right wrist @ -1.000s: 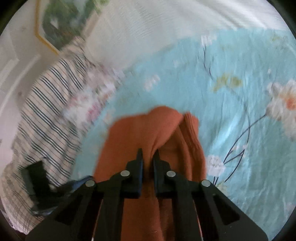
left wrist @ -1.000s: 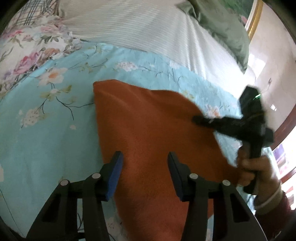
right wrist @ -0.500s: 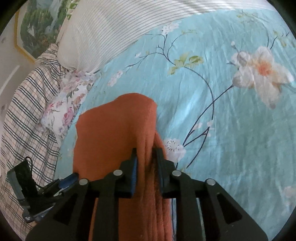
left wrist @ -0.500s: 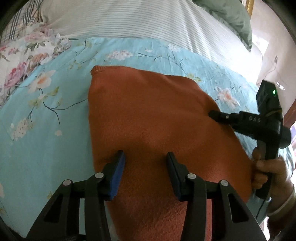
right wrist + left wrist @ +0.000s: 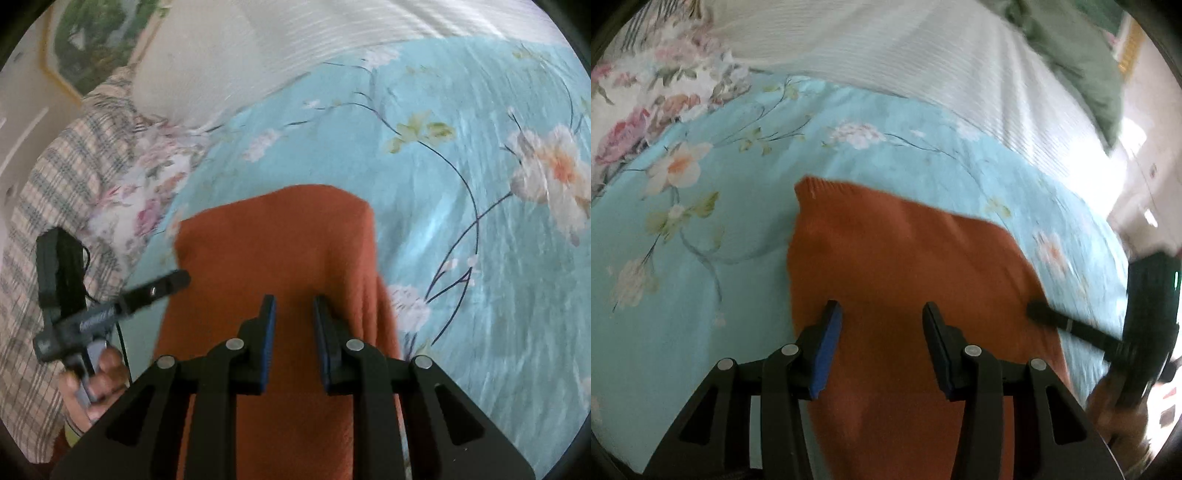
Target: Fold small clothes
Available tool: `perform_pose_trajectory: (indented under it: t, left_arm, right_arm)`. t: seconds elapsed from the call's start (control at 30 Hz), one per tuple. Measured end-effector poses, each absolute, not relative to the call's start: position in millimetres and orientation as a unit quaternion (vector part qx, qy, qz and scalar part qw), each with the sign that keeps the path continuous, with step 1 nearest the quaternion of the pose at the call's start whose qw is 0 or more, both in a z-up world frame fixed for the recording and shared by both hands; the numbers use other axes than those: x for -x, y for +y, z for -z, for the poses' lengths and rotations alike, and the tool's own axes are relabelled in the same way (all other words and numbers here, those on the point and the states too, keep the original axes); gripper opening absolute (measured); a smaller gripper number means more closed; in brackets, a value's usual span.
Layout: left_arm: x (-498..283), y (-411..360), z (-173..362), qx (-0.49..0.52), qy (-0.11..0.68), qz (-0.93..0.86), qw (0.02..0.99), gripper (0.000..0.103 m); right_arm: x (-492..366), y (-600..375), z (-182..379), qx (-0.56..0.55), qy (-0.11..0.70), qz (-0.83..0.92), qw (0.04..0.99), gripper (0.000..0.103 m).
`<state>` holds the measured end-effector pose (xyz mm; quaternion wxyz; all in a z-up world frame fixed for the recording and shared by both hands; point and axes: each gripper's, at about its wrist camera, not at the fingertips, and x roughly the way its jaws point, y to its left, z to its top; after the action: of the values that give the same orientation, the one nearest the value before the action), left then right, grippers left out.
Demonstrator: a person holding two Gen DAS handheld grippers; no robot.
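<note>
A rust-orange knit garment [image 5: 905, 266] lies folded flat on the blue floral bedsheet [image 5: 701, 240]; it also shows in the right wrist view [image 5: 280, 251]. My left gripper [image 5: 882, 325] is open and empty, hovering over the garment's near part. My right gripper [image 5: 294, 317] is open with a narrow gap, empty, above the garment near its right edge. In the left wrist view the right gripper [image 5: 1038, 312] sits at the garment's right edge. In the right wrist view the left gripper [image 5: 177, 280] sits at its left edge.
A white striped pillow [image 5: 886, 55] and a green pillow [image 5: 1082, 62] lie at the head of the bed. A pink floral pillow [image 5: 646, 99] and a plaid blanket [image 5: 44, 229] lie to the left. A framed picture [image 5: 107, 40] hangs on the wall.
My right gripper has opened and let go of the garment's edge, which now lies flat on the folded garment. Both grippers have pulled back a little.
</note>
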<state>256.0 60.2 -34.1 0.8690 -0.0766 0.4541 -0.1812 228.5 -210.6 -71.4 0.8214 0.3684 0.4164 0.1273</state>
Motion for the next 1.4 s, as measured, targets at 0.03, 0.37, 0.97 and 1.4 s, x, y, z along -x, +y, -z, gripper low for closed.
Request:
perform_pose_trajectory:
  t: [0.03,0.37,0.97,1.4]
  left_arm:
    - [-270,58,37,0.076,0.461,0.18,0.866,0.046]
    - [-335,65,55,0.056,0.485,0.109,0.866,0.038]
    - [-103,66,55,0.044,0.431,0.212,0.876,0.037]
    - [-84,56,52,0.009,0.419,0.177,0.89,0.037]
  right_arm:
    - [-230,-214,75,-0.373,0.416,-0.128,0.82,0.021]
    - [-216,-222,64,-0.375,0.402,-0.129,0.825,0.022]
    - [-146,-208,89,-0.353,0.419,-0.115,0.829,0.014]
    - [-121,-200,62,-0.332,0.404,-0.111,0.845,0.019]
